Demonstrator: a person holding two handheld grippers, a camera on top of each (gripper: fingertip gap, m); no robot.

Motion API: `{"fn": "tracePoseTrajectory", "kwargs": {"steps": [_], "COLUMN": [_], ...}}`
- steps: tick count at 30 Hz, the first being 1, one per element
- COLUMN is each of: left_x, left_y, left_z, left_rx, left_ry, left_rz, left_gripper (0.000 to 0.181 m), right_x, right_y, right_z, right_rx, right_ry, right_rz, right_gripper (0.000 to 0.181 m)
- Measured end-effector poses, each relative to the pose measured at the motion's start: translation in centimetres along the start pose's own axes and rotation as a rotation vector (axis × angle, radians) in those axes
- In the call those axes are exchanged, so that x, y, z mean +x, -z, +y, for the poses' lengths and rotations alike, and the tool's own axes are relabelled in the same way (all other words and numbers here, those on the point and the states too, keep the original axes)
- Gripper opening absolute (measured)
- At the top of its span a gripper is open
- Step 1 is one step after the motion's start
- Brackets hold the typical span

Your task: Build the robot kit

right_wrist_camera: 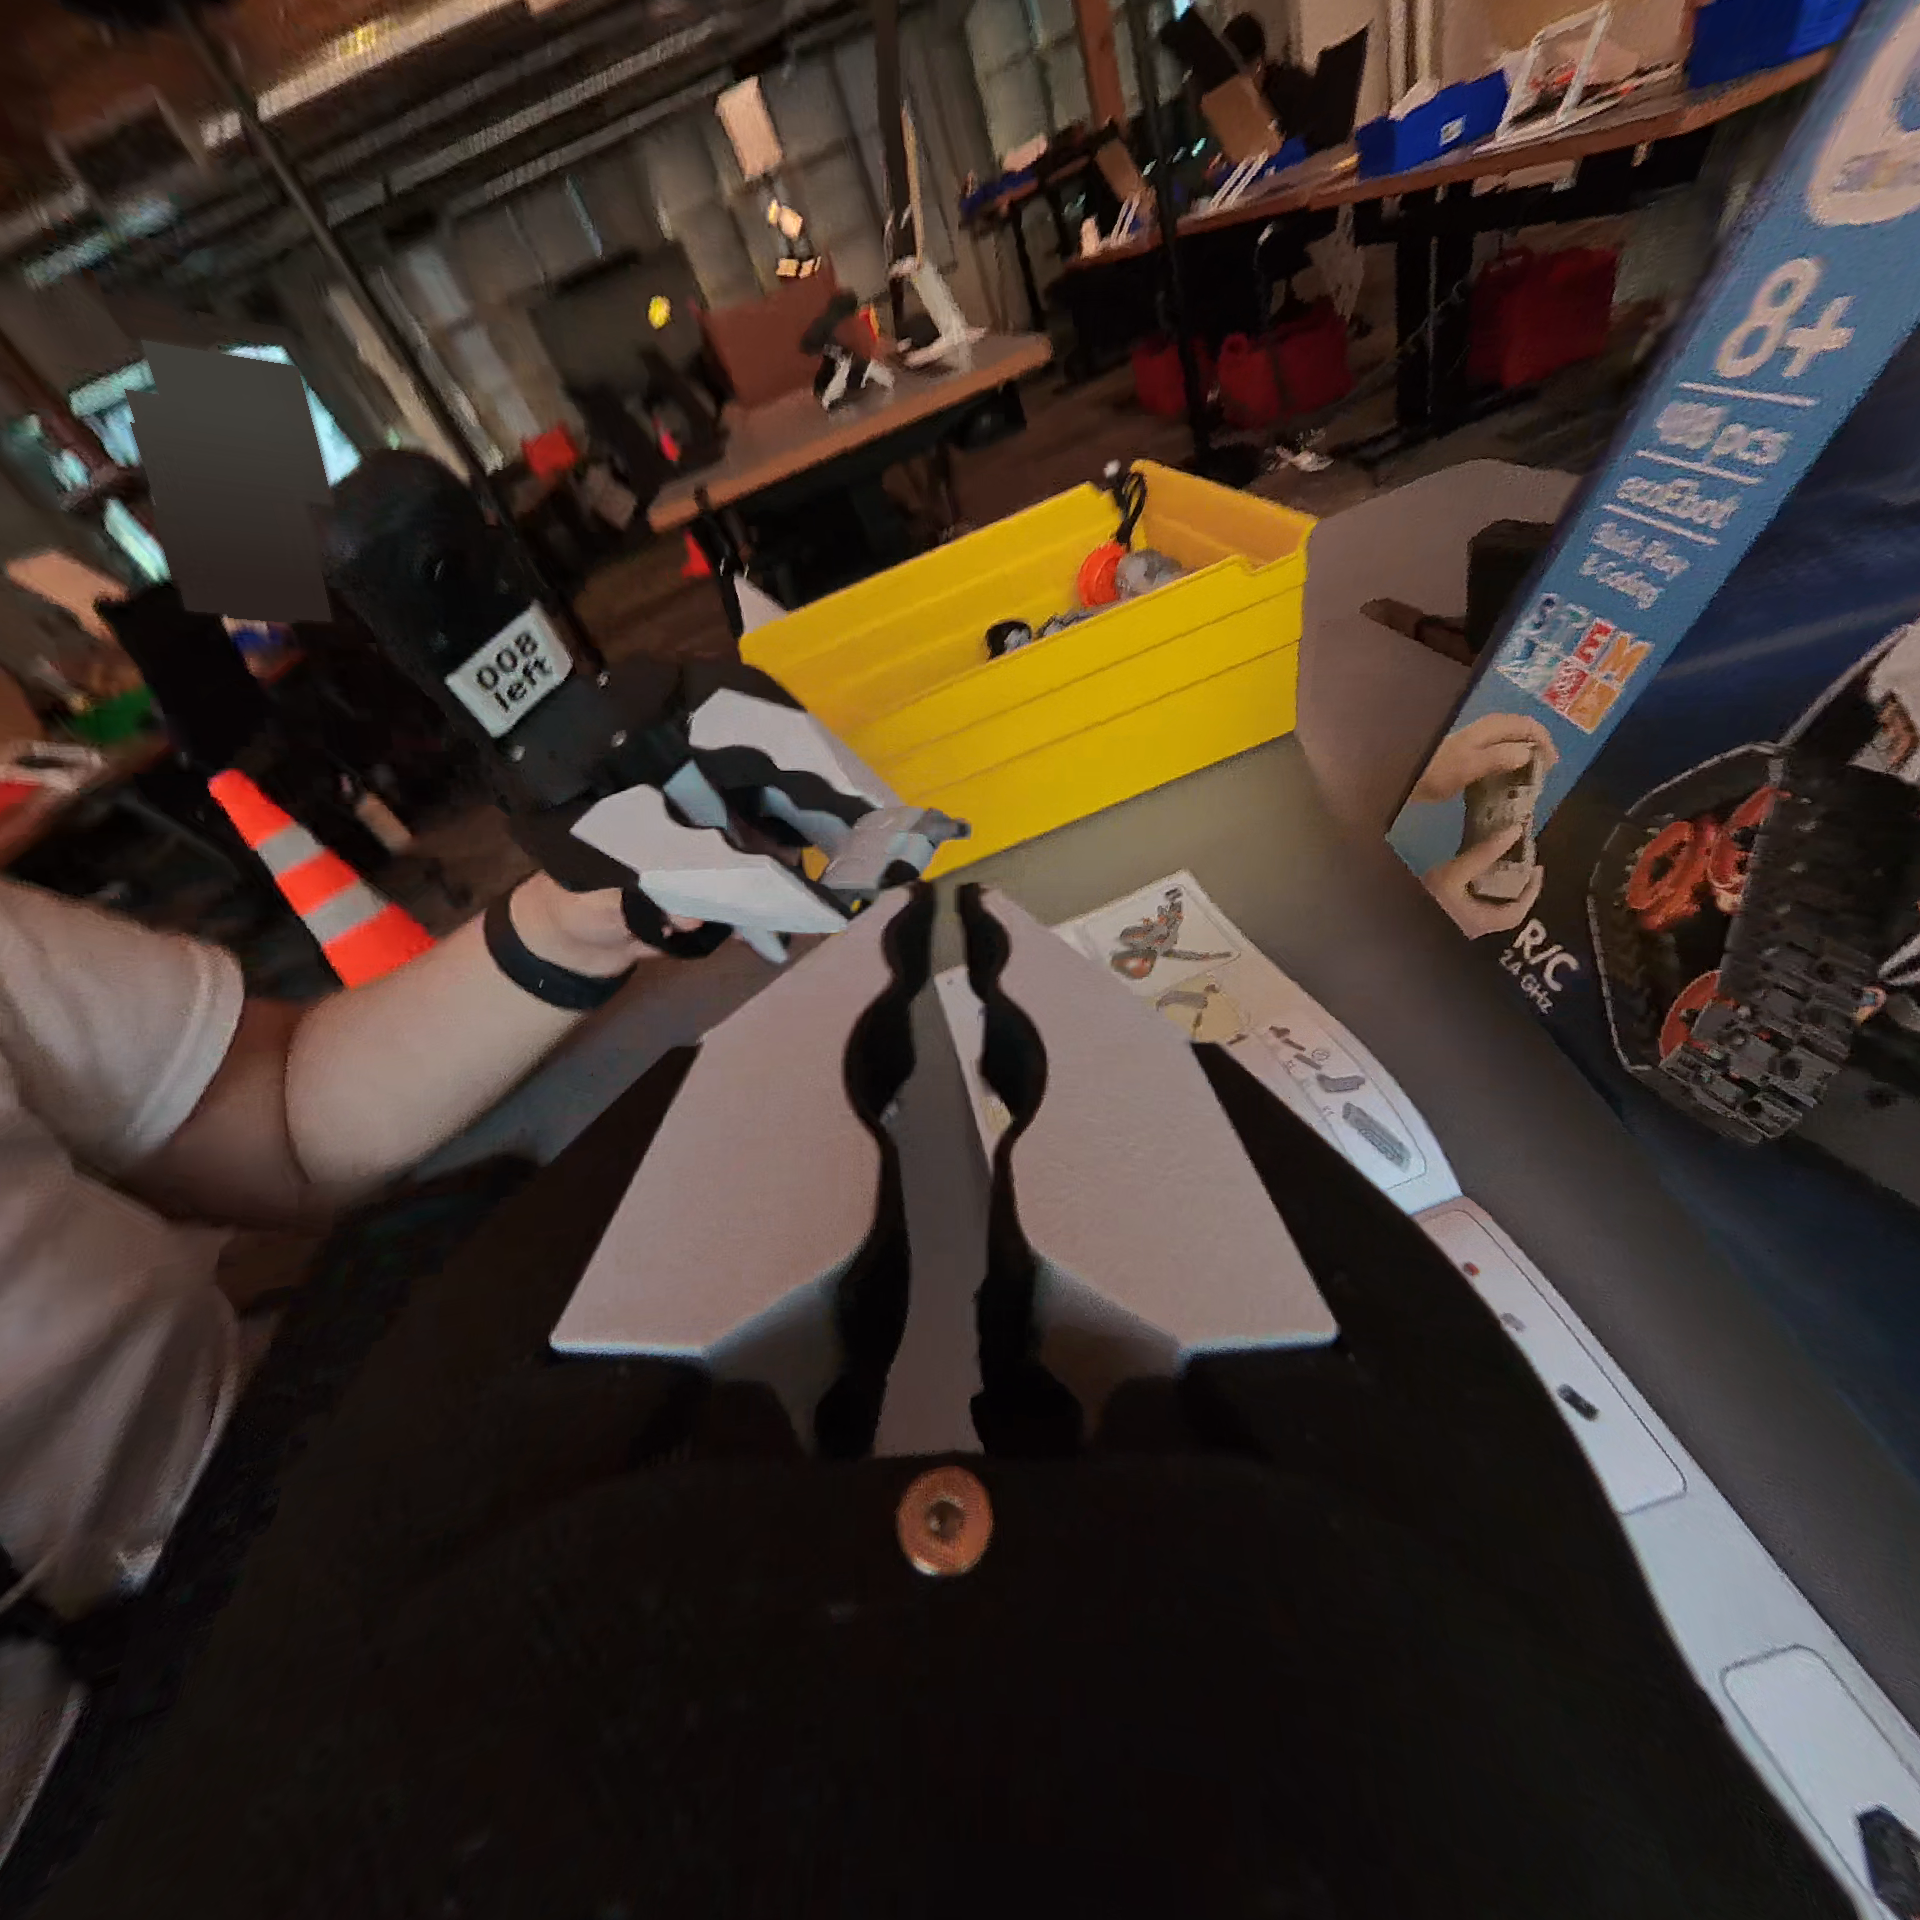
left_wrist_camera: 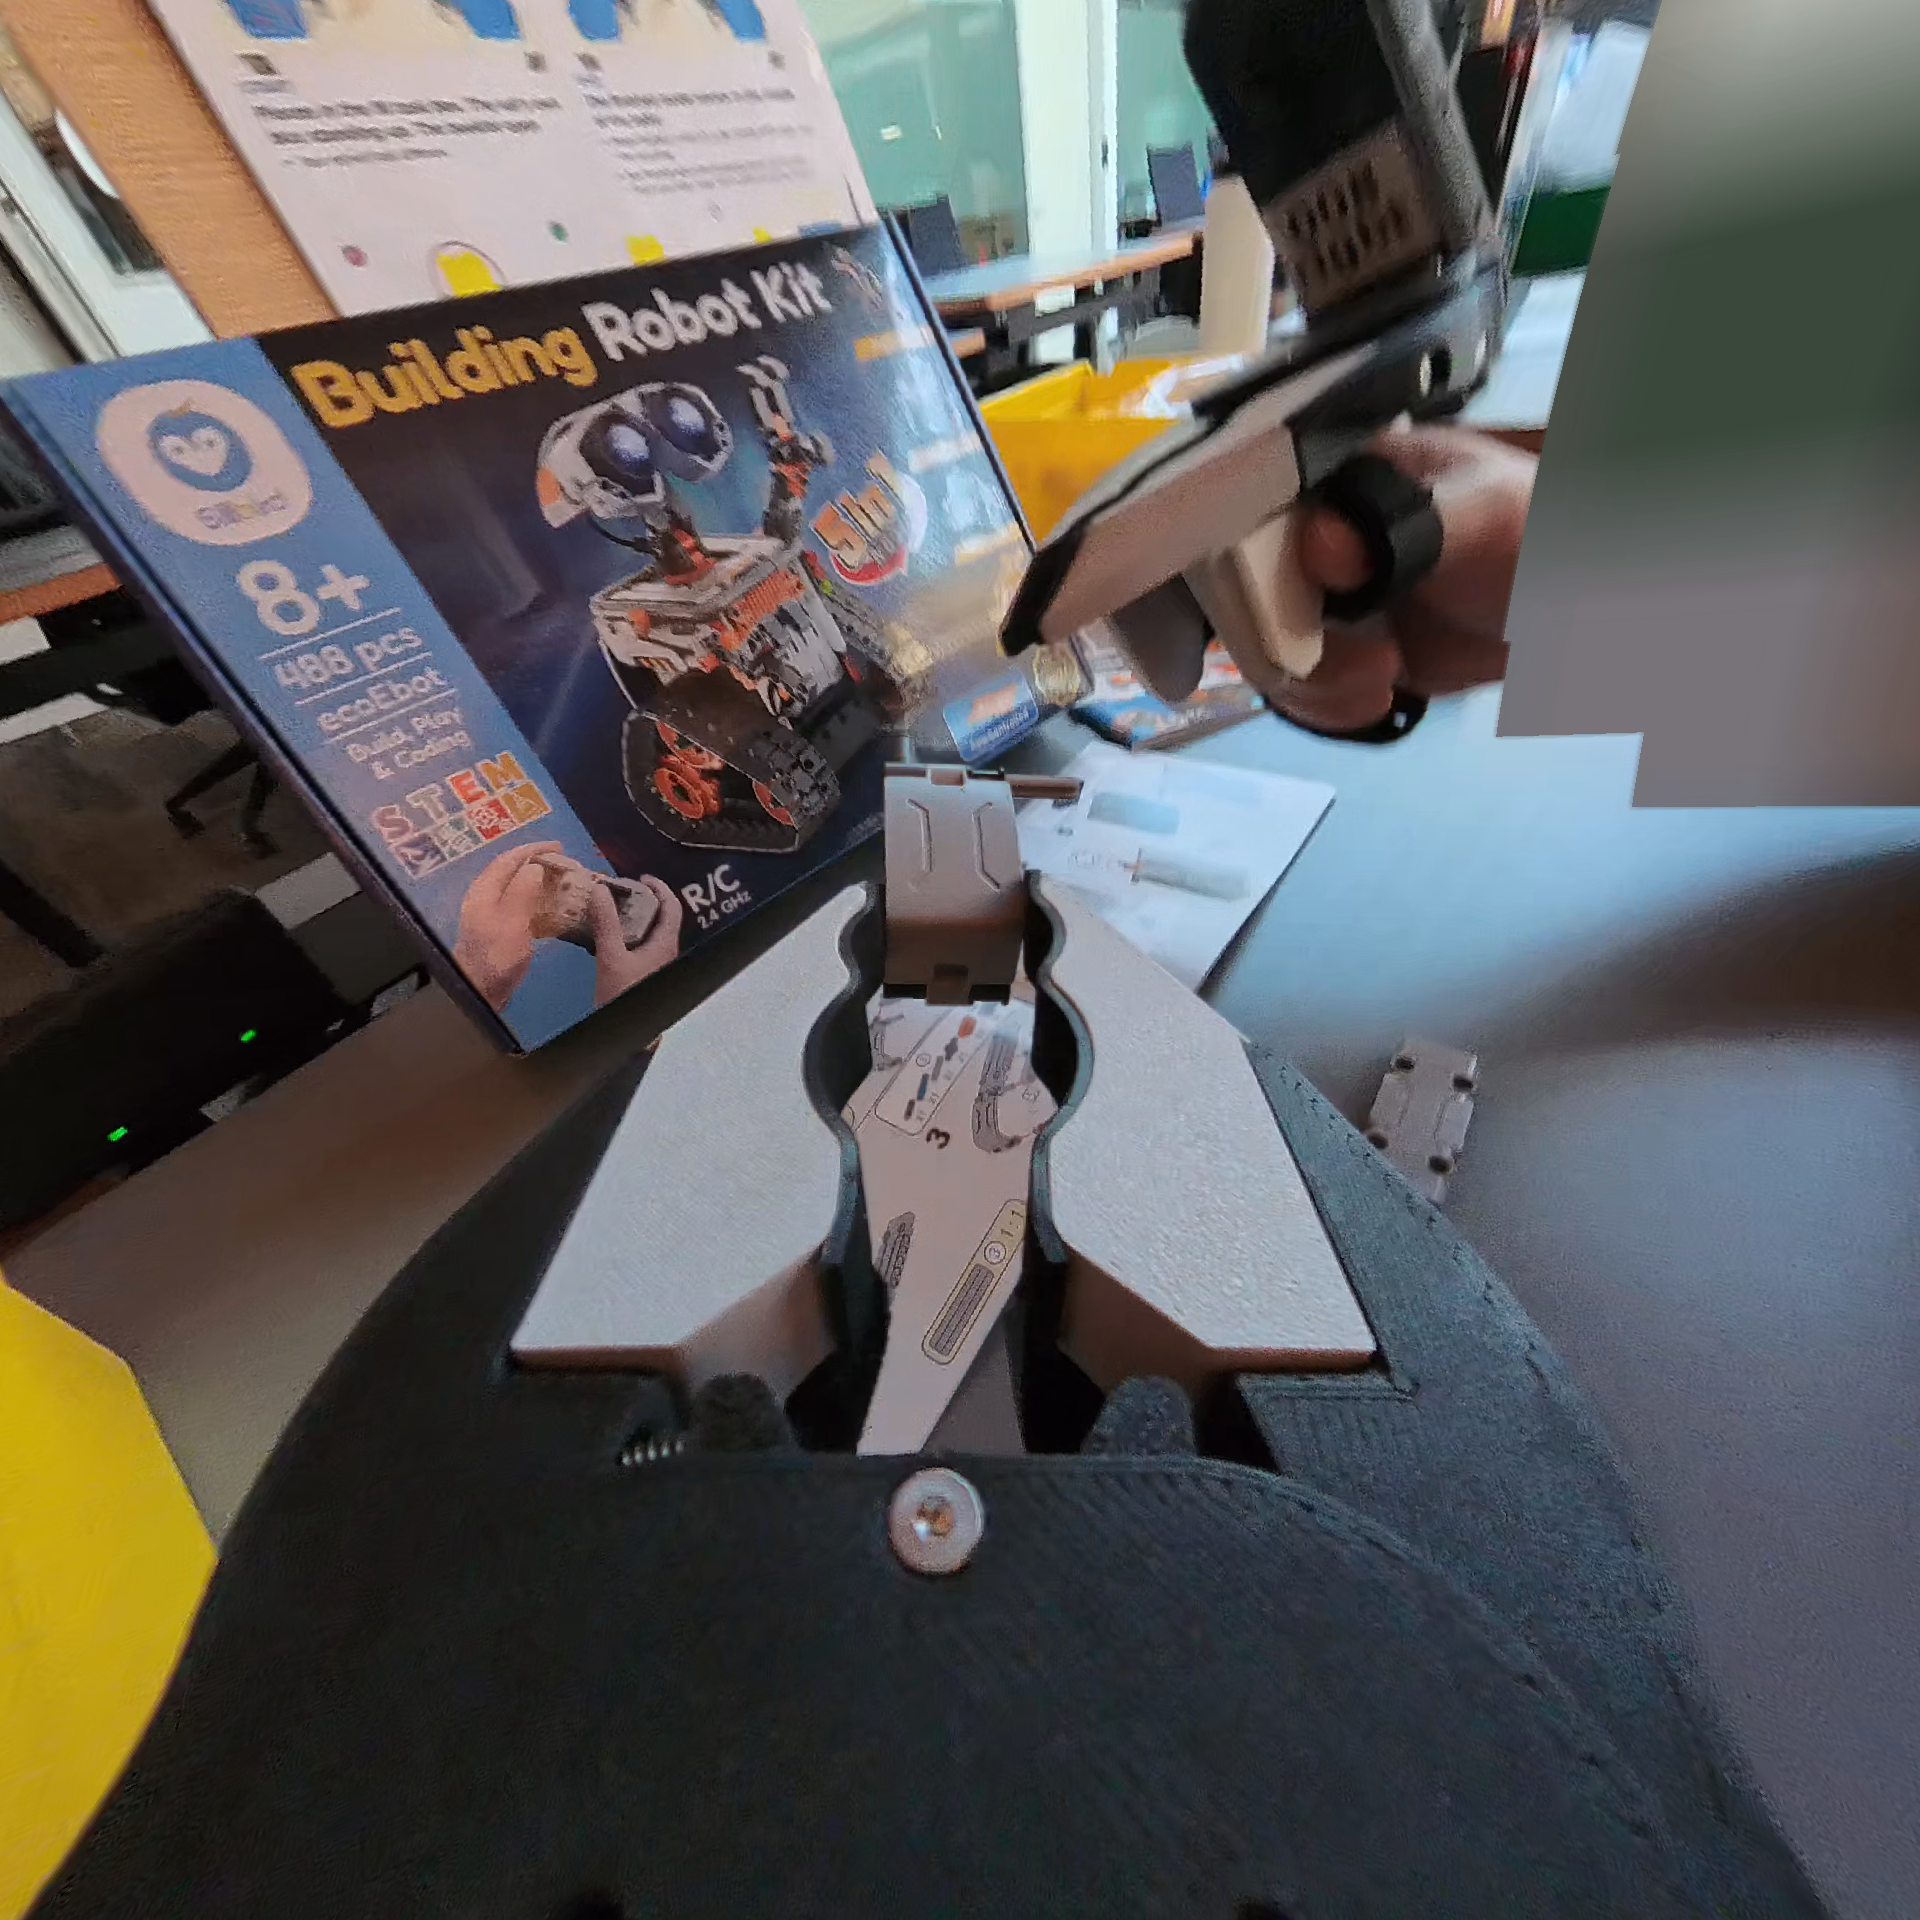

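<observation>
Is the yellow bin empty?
No. The yellow bin holds a few small parts, including an orange wheel.

Two grippers are showing: the left gripper [left_wrist_camera: 951, 914] is clamping one grey panel piece [left_wrist_camera: 948, 883], and the right gripper [right_wrist_camera: 940, 902] is hanging with its fingers nearly together and nothing between them. A second grey panel piece [left_wrist_camera: 1421, 1114] is lying on the table to the right. One kit box [left_wrist_camera: 582, 623] is standing at the far side, one instruction sheet [right_wrist_camera: 1226, 997] is lying near it, one yellow bin [right_wrist_camera: 1039, 675] is sitting beyond, and one orange cone [right_wrist_camera: 322, 883] is standing at far left.
</observation>
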State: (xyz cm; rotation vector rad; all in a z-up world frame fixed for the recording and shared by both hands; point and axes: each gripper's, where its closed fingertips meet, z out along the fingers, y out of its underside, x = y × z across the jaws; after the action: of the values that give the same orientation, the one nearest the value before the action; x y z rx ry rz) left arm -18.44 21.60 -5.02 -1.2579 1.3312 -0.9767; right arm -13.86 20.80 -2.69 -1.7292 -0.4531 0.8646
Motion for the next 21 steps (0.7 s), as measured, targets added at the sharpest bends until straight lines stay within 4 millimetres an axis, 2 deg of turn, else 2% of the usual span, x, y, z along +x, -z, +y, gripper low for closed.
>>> {"fn": "tracePoseTrajectory", "kwargs": {"steps": [2, 5, 7, 11, 14, 21], "left_x": [0.7, 1.8, 2.0, 1.3, 1.7, 5.3], "left_y": [-0.5, -1.0, -1.2, -0.9, -0.7, -1.9], "left_z": [0.6, 0.9, 1.1, 1.1, 0.9, 2.0], "left_rx": [-0.040, -0.064, -0.076, -0.083, -0.078, -0.119], "left_ry": [-0.081, -0.117, -0.126, -0.139, -0.125, -0.191], "left_rz": [-0.011, 0.019, 0.023, -0.011, 0.023, 0.157], "left_gripper": [0.024, 0.025, 0.025, 0.025, 0.025, 0.025], "right_x": [-0.9, 0.8, 1.1, 0.7, 0.5, -0.2], "right_y": [0.1, 0.4, 0.6, 1.0, 1.3, 1.4], "right_z": [0.8, 1.1, 1.2, 0.2, -0.4, 2.2], "right_rx": [-0.090, -0.150, -0.172, -0.163, -0.152, -0.342], "right_ry": [0.038, 0.127, 0.222, 0.387, 0.468, 0.614], "right_rz": [-0.035, 0.106, 0.148, 0.190, 0.236, 0.178], "right_gripper": [0.000, 0.000, 0.000, 0.001, 0.001, 0.001]}}
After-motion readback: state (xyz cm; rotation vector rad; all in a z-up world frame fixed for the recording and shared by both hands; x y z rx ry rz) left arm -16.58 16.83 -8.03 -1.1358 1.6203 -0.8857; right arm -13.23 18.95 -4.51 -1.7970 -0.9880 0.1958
